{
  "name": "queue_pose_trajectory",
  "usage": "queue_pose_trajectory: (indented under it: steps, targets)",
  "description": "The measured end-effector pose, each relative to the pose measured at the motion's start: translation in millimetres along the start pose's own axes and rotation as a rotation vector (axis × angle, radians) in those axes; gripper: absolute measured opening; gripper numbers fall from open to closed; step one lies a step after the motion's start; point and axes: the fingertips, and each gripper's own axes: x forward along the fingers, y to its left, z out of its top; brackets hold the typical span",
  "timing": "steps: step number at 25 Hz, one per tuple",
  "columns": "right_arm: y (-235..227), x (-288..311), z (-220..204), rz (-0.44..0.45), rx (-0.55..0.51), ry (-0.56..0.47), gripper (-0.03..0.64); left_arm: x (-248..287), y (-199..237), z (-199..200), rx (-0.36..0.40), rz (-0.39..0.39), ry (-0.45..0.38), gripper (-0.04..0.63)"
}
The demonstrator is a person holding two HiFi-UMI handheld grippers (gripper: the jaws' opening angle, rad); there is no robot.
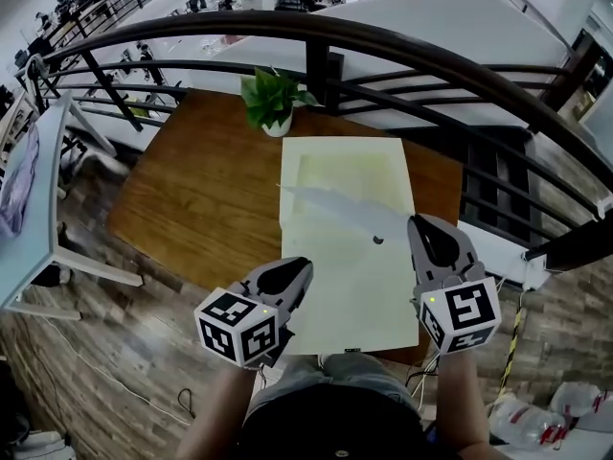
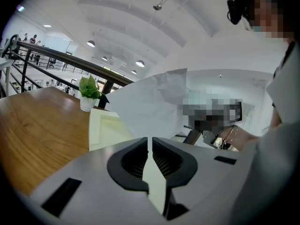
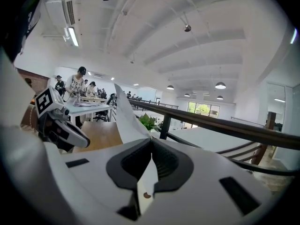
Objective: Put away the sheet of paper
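A white sheet of paper [image 1: 335, 207] hangs in the air above the table, bowed and slightly crumpled, seen almost edge-on in the head view. My right gripper [image 1: 421, 226] is shut on its right end; in the right gripper view the paper [image 3: 123, 121] runs out from the closed jaws [image 3: 151, 144]. My left gripper [image 1: 299, 268] is shut on a thin pale edge that leads up into the same sheet [image 2: 150, 109], with the jaws [image 2: 150, 142] pressed together. Under the sheet a pale yellow folder [image 1: 354, 295] lies flat on the wooden table [image 1: 201, 199].
A small potted plant [image 1: 269, 102] stands at the table's far edge, just beyond the folder. A dark metal railing [image 1: 383, 51] curves behind the table. A light desk [image 1: 34, 209] stands to the left. Wooden floor surrounds the table.
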Motion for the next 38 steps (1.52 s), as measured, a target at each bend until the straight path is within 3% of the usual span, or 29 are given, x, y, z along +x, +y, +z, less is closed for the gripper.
queue_pose_trajectory:
  steps: [17, 38]
  targets:
    - [25.5, 2.3, -48.7, 0.092, -0.094, 0.151, 0.029, 10.2, 10.7, -10.5, -0.049, 0.022, 0.025, 0.041]
    - [76.1, -5.2, -123.6, 0.2, -0.096, 0.335, 0.029, -7.6, 23.3, -59.9, -0.112, 0.053, 0.119, 0.041]
